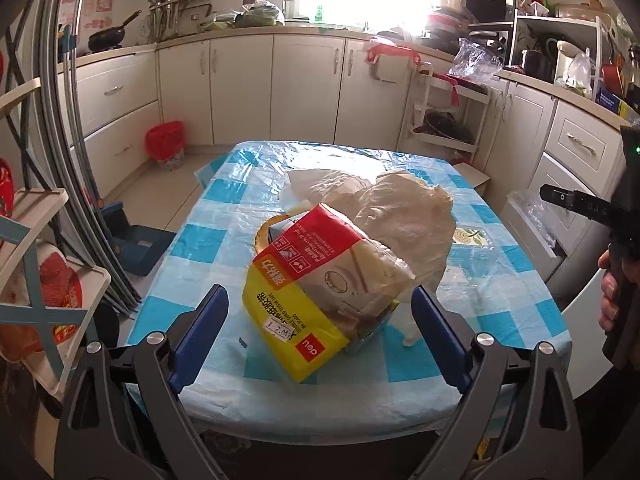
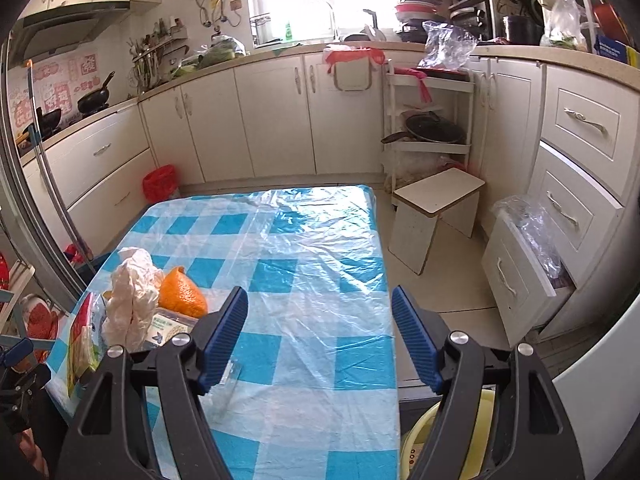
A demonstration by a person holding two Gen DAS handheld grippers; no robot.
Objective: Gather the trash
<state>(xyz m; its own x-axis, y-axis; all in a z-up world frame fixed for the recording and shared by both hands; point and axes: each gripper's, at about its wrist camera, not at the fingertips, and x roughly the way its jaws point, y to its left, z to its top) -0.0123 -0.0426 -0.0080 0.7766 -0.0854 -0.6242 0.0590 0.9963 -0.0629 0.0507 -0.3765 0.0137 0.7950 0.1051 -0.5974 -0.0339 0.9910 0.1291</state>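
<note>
The left tongs stood open around the yellow-red tape packet, its long axis running lower-left to upper-right; the right tongs, open and empty, sat farther off.

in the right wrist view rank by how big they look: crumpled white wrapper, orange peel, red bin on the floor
1. crumpled white wrapper
2. orange peel
3. red bin

The bin stands much farther from the camera, so its real size is likely larger than it looks.

In the left wrist view the yellow and red packet hides most of whatever lies under it, perhaps a tape roll, while the right wrist view cuts off the yellow tub and blurs the clear wrapper.
</note>
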